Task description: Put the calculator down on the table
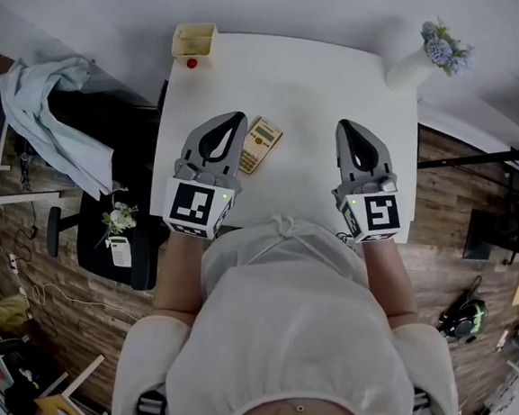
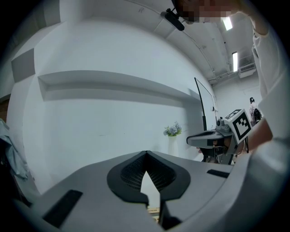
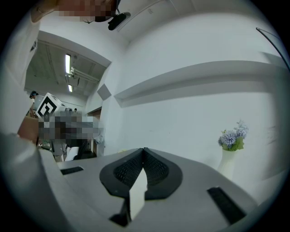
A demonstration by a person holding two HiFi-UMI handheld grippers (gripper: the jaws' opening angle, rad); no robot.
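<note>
The tan calculator [image 1: 260, 144] lies flat on the white table [image 1: 306, 89], just right of my left gripper's tip and apart from it. My left gripper [image 1: 236, 117] is shut with nothing between its jaws. In the left gripper view the jaws [image 2: 146, 153] meet at the tip, and a tan sliver [image 2: 153, 210] shows below them. My right gripper [image 1: 348, 126] hovers over the table's right half, also shut and holding nothing. Its jaws [image 3: 144, 149] meet in the right gripper view. Both grippers point toward the far wall.
A yellow box [image 1: 194, 39] and a small red thing [image 1: 192, 62] sit at the table's far left corner. A white vase of flowers [image 1: 431, 54] stands at the far right corner. A chair draped with cloth [image 1: 69, 118] is left of the table.
</note>
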